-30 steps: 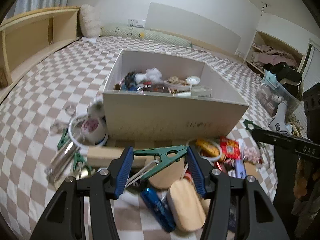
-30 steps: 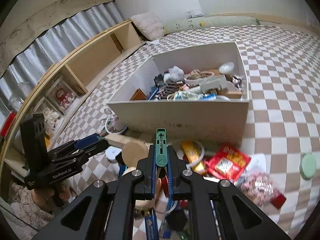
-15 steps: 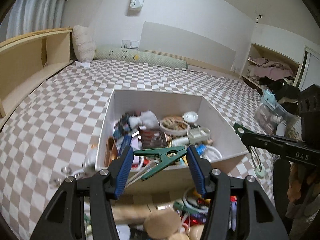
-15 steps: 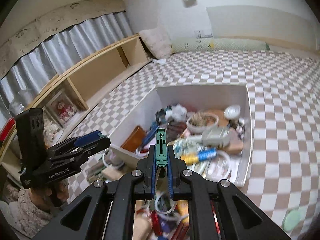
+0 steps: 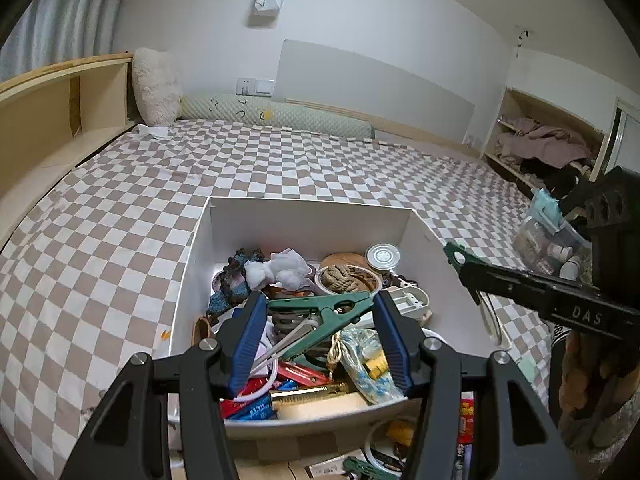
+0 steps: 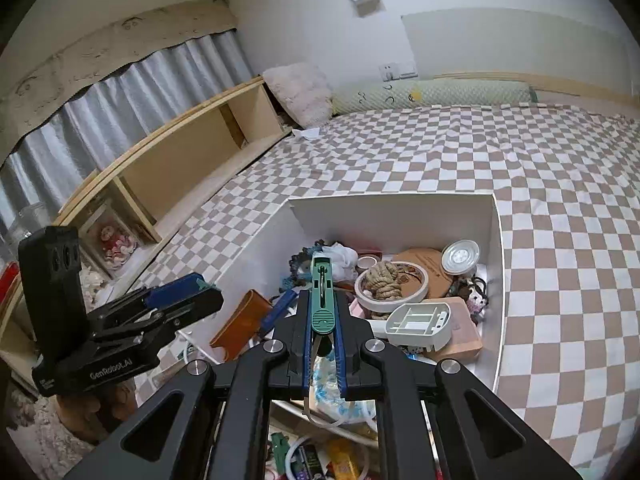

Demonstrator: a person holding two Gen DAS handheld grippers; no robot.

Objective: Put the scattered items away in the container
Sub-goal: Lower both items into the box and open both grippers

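1. The box [image 5: 304, 216] sits on the checked bed, nearly full, open for drops.
2. Left gripper [image 5: 318, 334] holds a green clip [image 5: 320, 312] crosswise above it.
3. Right gripper [image 6: 322, 320] pinches its own clip [image 6: 321, 294] edge-on, over the box too.

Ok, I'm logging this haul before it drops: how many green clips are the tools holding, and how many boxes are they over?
Green clips: 2 (left clip in the left tool, right clip in the right tool)
White box: 1
Total: 3
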